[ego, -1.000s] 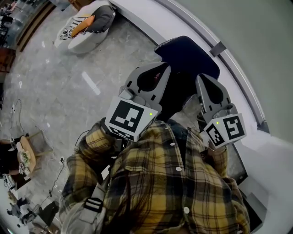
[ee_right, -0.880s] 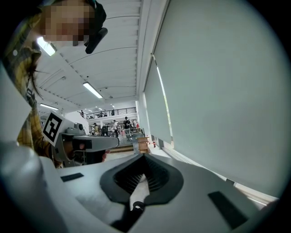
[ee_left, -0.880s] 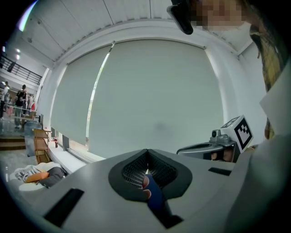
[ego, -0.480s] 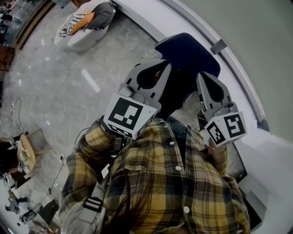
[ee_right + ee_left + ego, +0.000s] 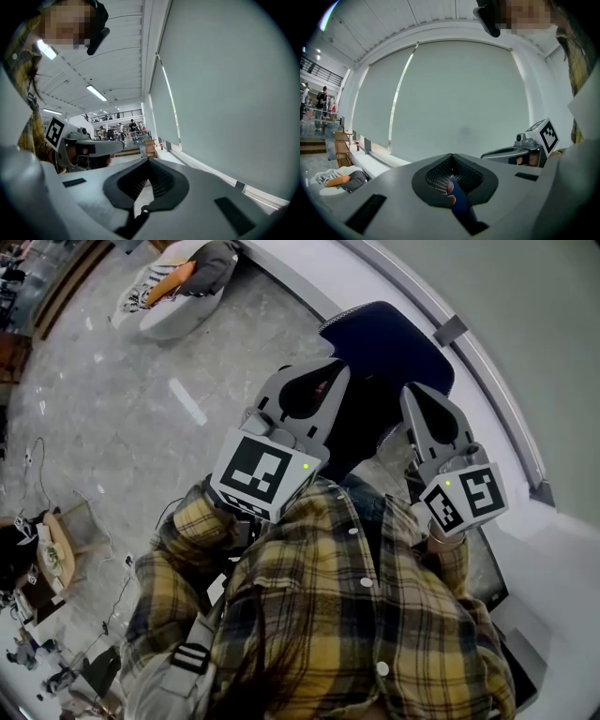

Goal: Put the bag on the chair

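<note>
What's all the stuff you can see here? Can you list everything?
Office chair: one, dark blue, straight ahead by the white ledge.
Beanbag: one, white, with an orange and a grey cushion on it, far left on the floor.
Floor: grey, marbled.
Window blind: pale grey, behind the ledge.
Shoulder strap: one, grey, lower left.
Shirt: yellow plaid, worn by the person.
Left hand-held gripper: grey, shut.
Right hand-held gripper: grey, shut.

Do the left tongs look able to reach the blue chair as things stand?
Probably yes: in the head view the blue chair sits just beyond the tips of the left tongs, and nothing visible stands between them.
</note>
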Motion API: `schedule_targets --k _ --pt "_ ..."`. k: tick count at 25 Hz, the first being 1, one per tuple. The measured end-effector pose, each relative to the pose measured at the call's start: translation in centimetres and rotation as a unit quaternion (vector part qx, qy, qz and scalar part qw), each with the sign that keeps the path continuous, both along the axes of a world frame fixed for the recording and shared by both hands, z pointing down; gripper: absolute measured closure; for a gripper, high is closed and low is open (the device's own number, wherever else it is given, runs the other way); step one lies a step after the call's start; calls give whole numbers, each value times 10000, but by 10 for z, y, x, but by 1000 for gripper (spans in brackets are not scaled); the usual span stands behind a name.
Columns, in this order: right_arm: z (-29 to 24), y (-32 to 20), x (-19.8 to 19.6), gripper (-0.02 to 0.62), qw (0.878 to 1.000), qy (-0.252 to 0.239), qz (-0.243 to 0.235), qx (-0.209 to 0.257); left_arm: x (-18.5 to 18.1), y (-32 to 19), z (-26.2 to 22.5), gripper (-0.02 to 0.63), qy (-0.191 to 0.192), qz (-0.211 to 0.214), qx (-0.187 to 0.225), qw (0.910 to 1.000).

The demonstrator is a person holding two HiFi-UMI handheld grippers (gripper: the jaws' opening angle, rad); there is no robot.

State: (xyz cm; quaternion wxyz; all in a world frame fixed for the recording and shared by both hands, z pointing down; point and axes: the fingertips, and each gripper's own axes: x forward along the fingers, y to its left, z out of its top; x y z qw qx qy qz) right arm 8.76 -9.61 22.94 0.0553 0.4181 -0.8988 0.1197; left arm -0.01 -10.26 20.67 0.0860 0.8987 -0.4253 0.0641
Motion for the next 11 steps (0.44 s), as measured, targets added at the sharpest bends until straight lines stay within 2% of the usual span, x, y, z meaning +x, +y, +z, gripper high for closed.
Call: schedule_targets --k 11 --pt "-2 -3 3 580 10000 -21 46 -30 3 -4 0 586 -66 65 -15 10000"
